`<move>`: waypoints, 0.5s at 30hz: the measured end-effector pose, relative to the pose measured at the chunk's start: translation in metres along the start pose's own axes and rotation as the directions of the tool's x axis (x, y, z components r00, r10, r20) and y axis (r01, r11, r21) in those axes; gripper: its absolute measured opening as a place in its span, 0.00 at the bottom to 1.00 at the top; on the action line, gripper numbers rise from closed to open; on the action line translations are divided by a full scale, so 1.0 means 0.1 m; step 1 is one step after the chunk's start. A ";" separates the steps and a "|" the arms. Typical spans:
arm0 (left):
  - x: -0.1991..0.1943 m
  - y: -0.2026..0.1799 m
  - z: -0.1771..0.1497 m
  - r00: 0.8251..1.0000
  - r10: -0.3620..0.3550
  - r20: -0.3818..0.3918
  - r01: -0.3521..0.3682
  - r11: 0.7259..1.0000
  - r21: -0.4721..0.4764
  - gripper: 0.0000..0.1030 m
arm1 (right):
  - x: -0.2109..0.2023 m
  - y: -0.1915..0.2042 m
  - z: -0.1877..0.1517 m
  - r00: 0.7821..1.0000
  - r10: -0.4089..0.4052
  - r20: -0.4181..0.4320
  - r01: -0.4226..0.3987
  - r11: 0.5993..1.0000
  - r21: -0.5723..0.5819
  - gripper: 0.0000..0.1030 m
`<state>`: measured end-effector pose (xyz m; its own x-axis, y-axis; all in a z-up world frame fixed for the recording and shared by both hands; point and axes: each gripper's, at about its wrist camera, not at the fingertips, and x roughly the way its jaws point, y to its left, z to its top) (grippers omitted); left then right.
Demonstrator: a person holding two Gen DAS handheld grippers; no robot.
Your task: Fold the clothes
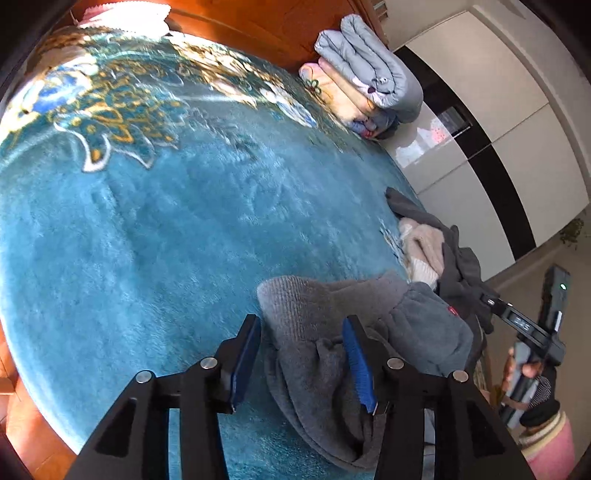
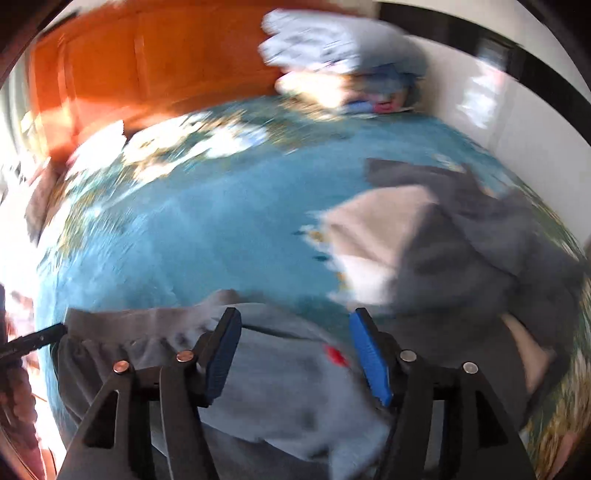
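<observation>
Left gripper [image 1: 303, 354] jaws apart over grey garment [image 1: 332, 332] | right gripper [image 2: 295, 354] jaws apart above it | teal blanket [image 1: 166, 240] beneath

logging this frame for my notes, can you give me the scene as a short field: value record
surface: blue plush blanket with gold floral pattern
garment in work: grey fleece garment, crumpled at the near edge, small red tag
left tool: open, fingers either side of the grey garment's ribbed edge
right tool: open, over the same garment; view blurred
waiting pile: dark grey and cream clothes, unfolded, at the right
background: folded bedding stack by the wooden headboard
</observation>
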<state>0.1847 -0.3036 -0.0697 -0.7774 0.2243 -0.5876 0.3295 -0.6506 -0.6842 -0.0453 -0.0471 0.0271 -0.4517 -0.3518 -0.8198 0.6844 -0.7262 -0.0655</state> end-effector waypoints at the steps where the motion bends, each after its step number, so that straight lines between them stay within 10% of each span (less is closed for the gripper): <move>1: 0.01 0.01 0.00 1.000 -0.013 -0.005 0.013 1.000 -0.007 0.48 | 0.03 0.06 0.06 1.000 0.012 -0.003 -0.013 1.000 -0.021 0.62; 11: 0.06 0.07 0.02 0.998 -0.061 -0.026 0.060 0.998 -0.028 0.47 | 0.50 0.28 0.09 0.989 0.038 -0.145 -0.052 0.994 -0.094 0.62; 13: 0.02 0.05 0.03 0.997 -0.077 -0.003 0.077 0.997 -0.024 0.42 | 0.54 0.31 0.08 0.986 0.030 -0.162 -0.048 0.993 -0.110 0.49; 15: -0.04 0.03 0.04 0.995 -0.095 0.024 0.096 0.995 -0.018 0.22 | 0.58 0.35 0.07 0.984 0.021 -0.179 -0.044 0.991 -0.127 0.13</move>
<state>0.1869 -0.3091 -0.0675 -0.8181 0.2677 -0.5090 0.2630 -0.6129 -0.7451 -0.0519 -0.0970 -0.0185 -0.3276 -0.2561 -0.9095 0.7708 -0.6290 -0.1005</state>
